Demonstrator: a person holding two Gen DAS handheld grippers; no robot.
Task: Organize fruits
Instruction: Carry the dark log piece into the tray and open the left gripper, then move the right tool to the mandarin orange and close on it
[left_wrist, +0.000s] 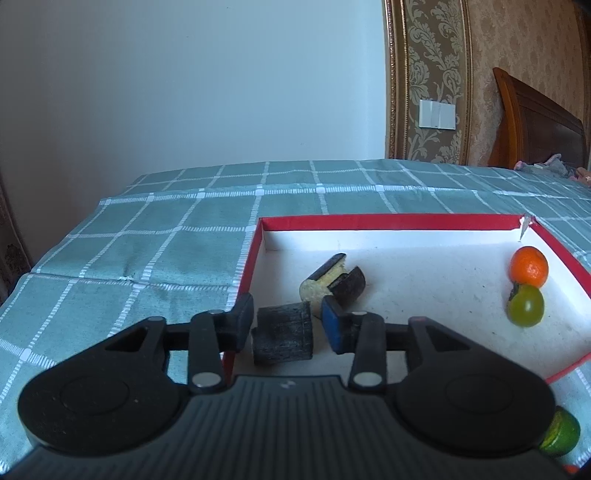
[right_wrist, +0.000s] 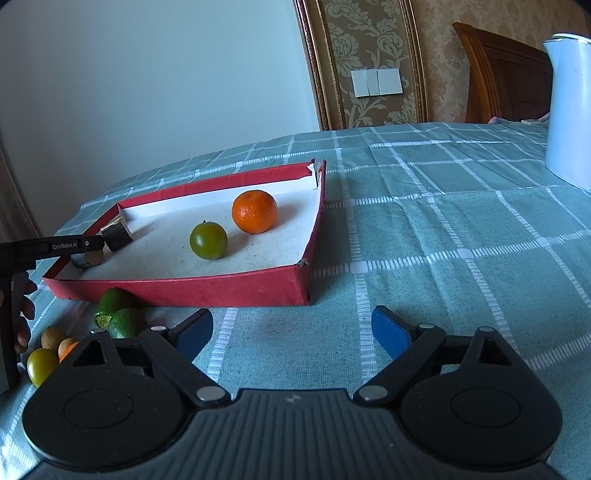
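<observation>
The left hand-held gripper (left_wrist: 286, 325) reads "GenRobot.AI"; its jaws sit apart around a dark fruit chunk (left_wrist: 282, 338) inside the red tray (left_wrist: 388, 220). The right hand-held gripper (right_wrist: 291, 332) is spread wide, empty, over the bench (right_wrist: 443, 240).

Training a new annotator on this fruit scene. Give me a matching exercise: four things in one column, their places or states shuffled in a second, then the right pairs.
Things
1. orange mandarin
2. dark sugarcane piece
3. green limes
4. right gripper

Places or states
A. on the checked cloth, outside the red box's near wall
B. open, nothing between its fingers
C. in the box, between the left gripper's fingers, gaps on both sides
D. in the box, beside a green tomato

Pairs: 1-D, 2-C, 3-A, 4-B
</observation>
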